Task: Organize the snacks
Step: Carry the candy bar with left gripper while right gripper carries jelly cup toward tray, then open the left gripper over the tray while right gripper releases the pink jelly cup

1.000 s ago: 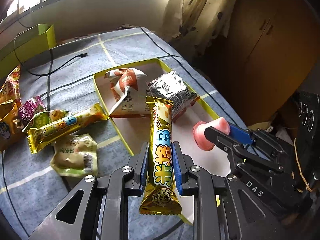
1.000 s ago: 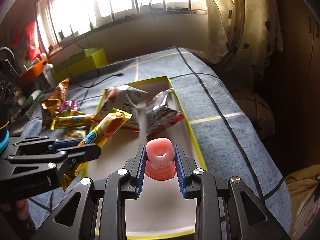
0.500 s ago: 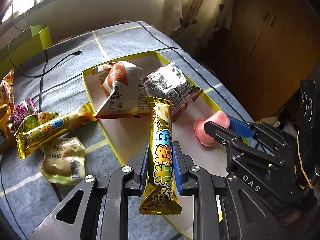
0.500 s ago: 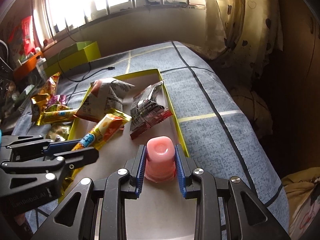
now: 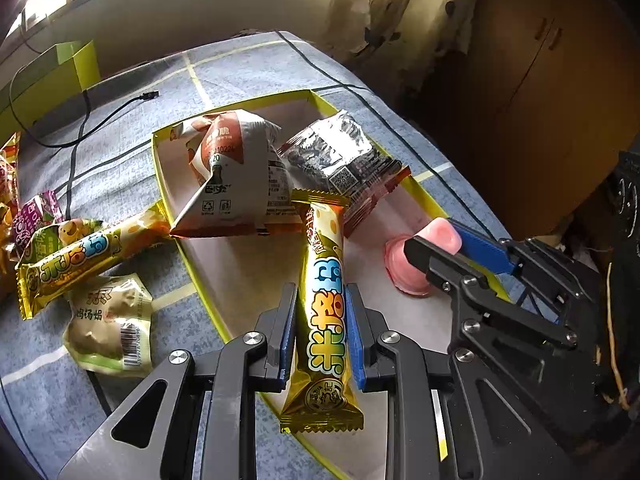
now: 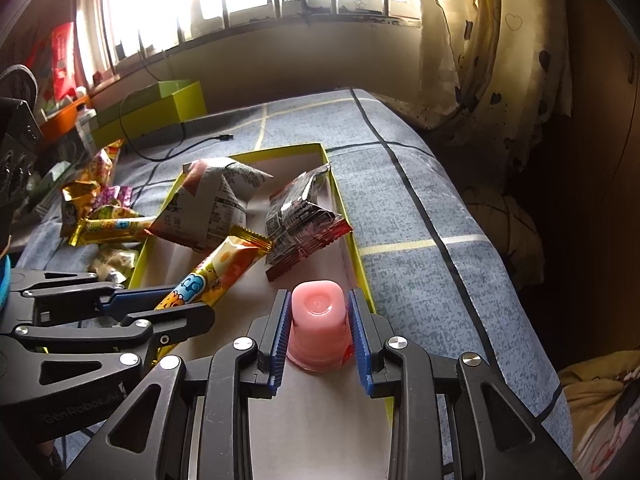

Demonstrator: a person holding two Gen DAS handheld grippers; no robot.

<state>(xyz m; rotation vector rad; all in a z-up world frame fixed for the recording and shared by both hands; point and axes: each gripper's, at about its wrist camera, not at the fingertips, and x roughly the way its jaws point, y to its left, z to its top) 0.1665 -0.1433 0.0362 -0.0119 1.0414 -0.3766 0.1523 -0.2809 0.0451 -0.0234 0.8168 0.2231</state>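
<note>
Jaws of the left gripper [image 5: 318, 332] clench a gold snack bar [image 5: 324, 304] over the yellow-rimmed tray [image 5: 160, 168]; jaws of the right gripper [image 6: 318, 340] flank a pink jelly cup [image 6: 317, 326] on the tray floor, grip uncertain; judged best to lower the bar flat beside the bags; only the right view shows windows [image 6: 224, 4].
</note>
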